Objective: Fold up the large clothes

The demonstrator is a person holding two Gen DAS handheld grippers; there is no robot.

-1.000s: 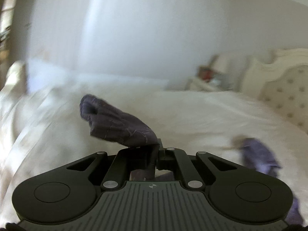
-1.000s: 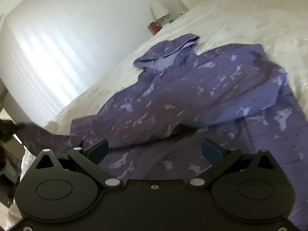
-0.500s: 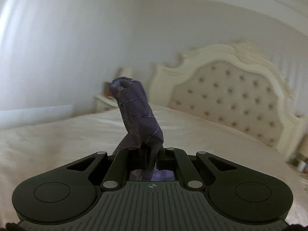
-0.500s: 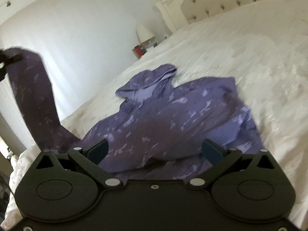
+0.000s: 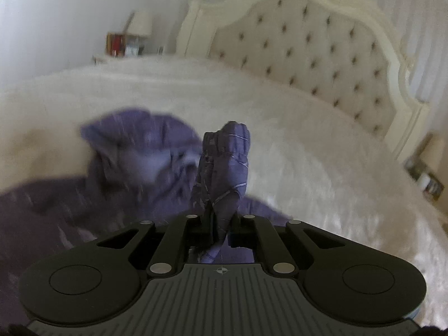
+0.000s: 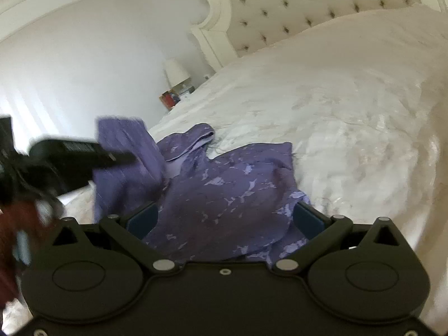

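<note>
A large purple patterned hoodie (image 6: 229,196) lies spread on the white bed (image 6: 350,128), hood toward the headboard. My left gripper (image 5: 219,231) is shut on the hoodie's sleeve (image 5: 224,165), whose cuff sticks up in front of the fingers over the hoodie's body (image 5: 134,162). In the right wrist view the left gripper (image 6: 72,156) shows blurred at left, with the lifted sleeve (image 6: 126,162) hanging from it. My right gripper (image 6: 224,221) is open and empty, low over the hoodie's near part.
A tufted cream headboard (image 5: 313,44) stands at the bed's far end. A nightstand with a lamp (image 6: 175,72) and small items sits at the far left of the bed. Another nightstand (image 5: 425,173) is at the right.
My left gripper has carried the sleeve from the bed's left side up and across, now over the hoodie's body. My right gripper has shifted toward the headboard, staying open.
</note>
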